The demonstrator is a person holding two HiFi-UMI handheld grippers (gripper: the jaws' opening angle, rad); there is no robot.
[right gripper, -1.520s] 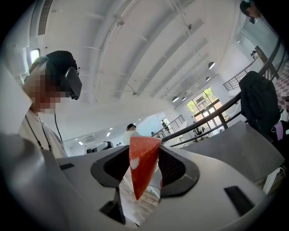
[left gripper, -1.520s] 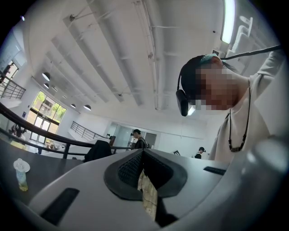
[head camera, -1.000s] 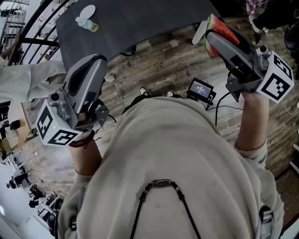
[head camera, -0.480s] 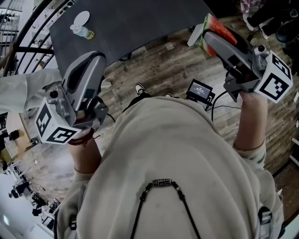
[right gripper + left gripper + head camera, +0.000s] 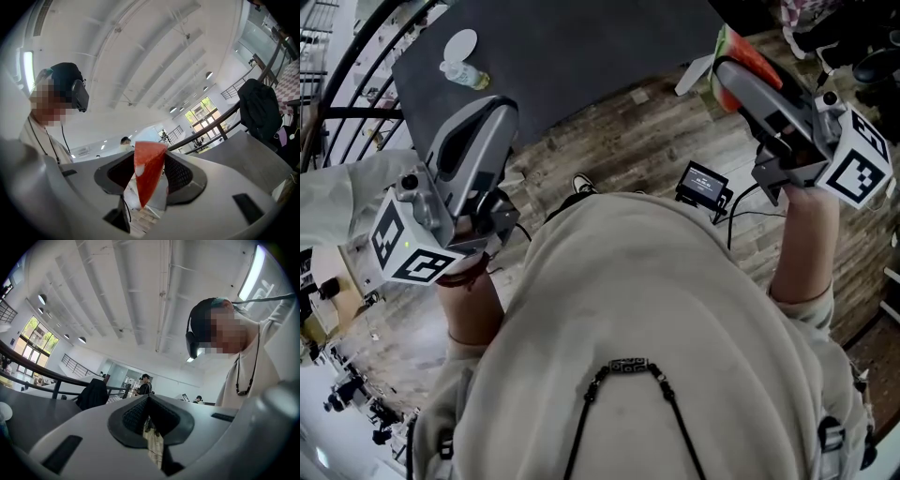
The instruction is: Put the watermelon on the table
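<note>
A red watermelon wedge point(image 5: 146, 169) with a green rind point(image 5: 724, 52) is clamped in my right gripper point(image 5: 149, 161), which is shut on it. In the head view the right gripper point(image 5: 729, 67) is raised at the upper right, over the wooden floor just off the near edge of the dark table point(image 5: 581, 42). My left gripper point(image 5: 492, 117) is raised at the left, near the table's front edge. In the left gripper view the left gripper point(image 5: 149, 401) is shut with nothing in it. Both gripper cameras point upward at the ceiling and the person.
A small plastic bottle with a white lid point(image 5: 461, 64) lies on the table's far left. A small screen device point(image 5: 701, 183) hangs on a cable over the wooden floor point(image 5: 619, 141). A black jacket point(image 5: 257, 112) hangs by a railing behind the table point(image 5: 253, 157).
Both grippers stay raised, the wedge still clamped in the right one. The left gripper view has swung a little, so the bottle has slid to its left edge.
</note>
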